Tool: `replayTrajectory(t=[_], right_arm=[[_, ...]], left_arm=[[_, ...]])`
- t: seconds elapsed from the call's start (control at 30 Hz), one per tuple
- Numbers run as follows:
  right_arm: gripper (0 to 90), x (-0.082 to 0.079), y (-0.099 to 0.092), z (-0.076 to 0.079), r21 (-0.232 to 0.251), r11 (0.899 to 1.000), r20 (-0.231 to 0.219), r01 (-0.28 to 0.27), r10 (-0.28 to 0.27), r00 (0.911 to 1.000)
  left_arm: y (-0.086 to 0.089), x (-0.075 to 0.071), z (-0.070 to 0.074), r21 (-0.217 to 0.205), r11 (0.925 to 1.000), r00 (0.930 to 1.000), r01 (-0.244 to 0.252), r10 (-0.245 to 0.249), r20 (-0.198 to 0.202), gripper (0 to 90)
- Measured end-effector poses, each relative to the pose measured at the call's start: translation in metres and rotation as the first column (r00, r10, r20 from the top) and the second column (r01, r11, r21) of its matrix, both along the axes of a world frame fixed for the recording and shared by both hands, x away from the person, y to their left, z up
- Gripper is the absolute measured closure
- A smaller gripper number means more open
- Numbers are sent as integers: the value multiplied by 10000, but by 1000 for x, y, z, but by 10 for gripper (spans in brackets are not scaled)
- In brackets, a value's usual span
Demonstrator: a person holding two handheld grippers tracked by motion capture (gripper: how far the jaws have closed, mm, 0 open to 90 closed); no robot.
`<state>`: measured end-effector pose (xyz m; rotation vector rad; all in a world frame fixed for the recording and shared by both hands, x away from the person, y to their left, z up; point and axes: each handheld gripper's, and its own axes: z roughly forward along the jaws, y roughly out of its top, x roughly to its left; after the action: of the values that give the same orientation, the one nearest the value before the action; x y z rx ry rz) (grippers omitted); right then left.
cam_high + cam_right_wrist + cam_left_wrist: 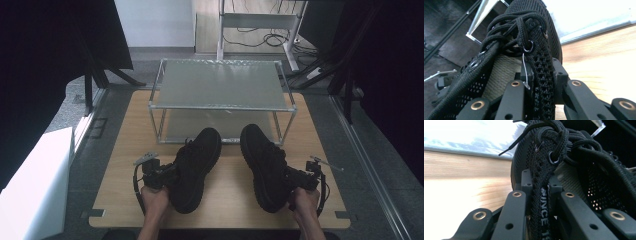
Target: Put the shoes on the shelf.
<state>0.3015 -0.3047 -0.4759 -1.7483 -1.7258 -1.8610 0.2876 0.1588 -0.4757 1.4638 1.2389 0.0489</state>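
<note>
Left gripper point(537, 202) clamped on the left shoe point(194, 167) collar, a thin mesh edge; right gripper point(537, 87) likewise pinches the right shoe point(264, 165). Both shoes sit on the table point(125, 150) before the rack point(222, 106). Risk: mesh slips out, or toes droop and catch the rack frame.

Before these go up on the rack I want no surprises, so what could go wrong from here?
1. Each tool, left tool and right tool, pinches only the thin mesh collar of its shoe; the left shoe or right shoe might sag or slip when lifted.
2. Loose laces could snag on the rack frame.
3. The lower shelf looks low, so the toes may catch the front bar.
</note>
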Motion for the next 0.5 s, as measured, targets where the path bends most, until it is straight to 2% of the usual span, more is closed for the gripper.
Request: replayTrajectory(t=[0.2, 0.33, 0.5], right_arm=[[764, -2, 2, 7, 296, 9996, 128, -14, 10, 9999], [764, -3, 5, 10, 492, 9988, 154, -86, 79, 9999], [764, -4, 8, 16, 699, 9972, 291, -248, 229, 9993]], left_arm=[[-4, -5, 11, -118, 9999, 9996, 108, -105, 257, 806], [-5, -8, 17, -447, 9990, 9992, 70, -52, 394, 805], [-5, -9, 22, -908, 9958, 9995, 152, -128, 276, 805]])
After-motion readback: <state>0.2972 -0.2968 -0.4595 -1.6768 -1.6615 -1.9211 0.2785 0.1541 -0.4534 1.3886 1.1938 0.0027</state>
